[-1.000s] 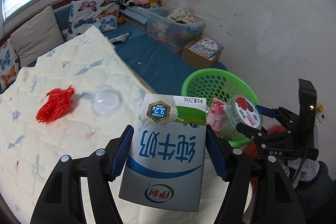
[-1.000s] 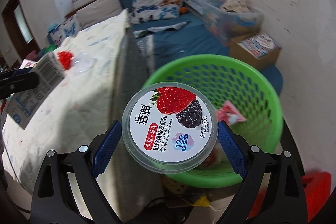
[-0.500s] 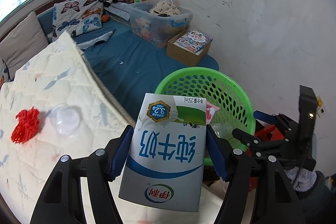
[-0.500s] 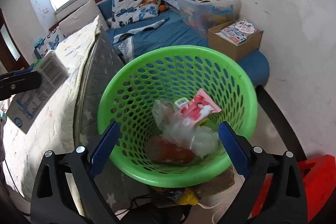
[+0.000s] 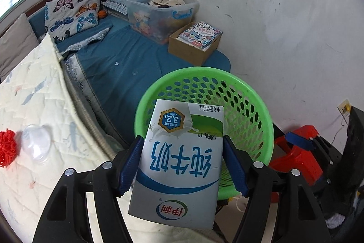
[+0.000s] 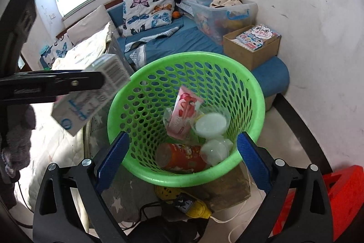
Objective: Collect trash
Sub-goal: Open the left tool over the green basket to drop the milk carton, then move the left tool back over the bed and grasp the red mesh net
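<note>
Jaws of the left gripper point(image 5: 182, 165) are clamped on the 2 narrow sides of a milk carton point(image 5: 179, 165), its long axis running forward along the fingers toward the green basket point(image 5: 257, 106). From the right-hand view the carton point(image 6: 91, 97) hangs just beside the basket's point(image 6: 182, 177) left rim, not yet over the opening (a short carry to the right looks needed). Right gripper point(image 6: 182, 152) is spread wide and empty, poised at the near rim above the trash inside, so the left is the one to act.

Butterfly pillows point(image 5: 72, 13), a toy bin point(image 5: 159, 13), a cardboard box point(image 5: 193, 44).
</note>
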